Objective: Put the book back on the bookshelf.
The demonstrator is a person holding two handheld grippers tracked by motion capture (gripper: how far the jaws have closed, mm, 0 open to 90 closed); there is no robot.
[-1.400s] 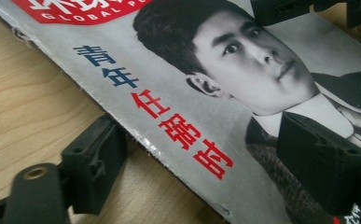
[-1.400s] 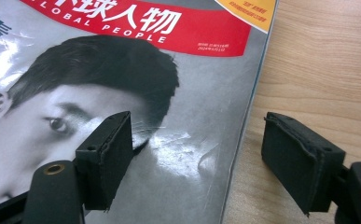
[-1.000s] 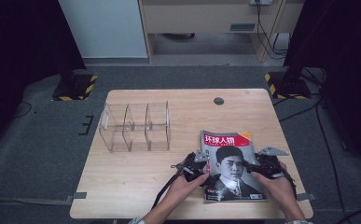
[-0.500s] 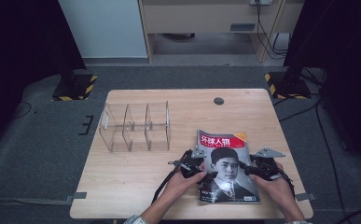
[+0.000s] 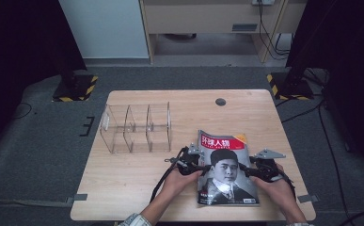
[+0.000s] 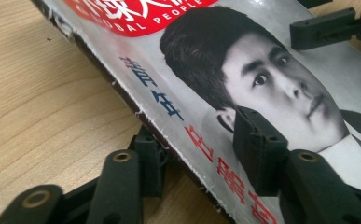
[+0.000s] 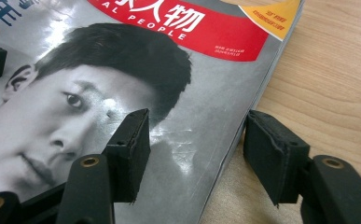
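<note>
Clear acrylic organiser [image 5: 137, 128]: standing on the left half of the bench [image 5: 123, 183], upright, divided into open compartments; nothing is showing inside them through the walls. It is sitting well apart from the grippers.

Round dark grommet [image 5: 220, 101]: lying in the bench top near the far edge, beyond the magazine. Nothing is lying between the organiser and the magazine.

Magazine [image 5: 226, 169]: lying face up on the right half of the bench, near the person's edge, with its spine side lifting off the wood in the left gripper view. The cover is showing a grey-toned portrait of a man in a dark suit, a red title band with white characters across the top, an orange corner flash and red and blue characters running down the spine side. The spine edge is looking worn and frayed.

Left gripper [image 6: 201, 149]: sitting at the magazine's spine edge, one finger under the cover and one on top. Its jaws have just been closing with the magazine edge between them; whether the pads are pressing is not clear.

Right gripper [image 7: 197, 144]: straddling the magazine's opposite edge, one finger resting over the cover, the other over bare wood, jaws standing partly open and not clamping.
</note>
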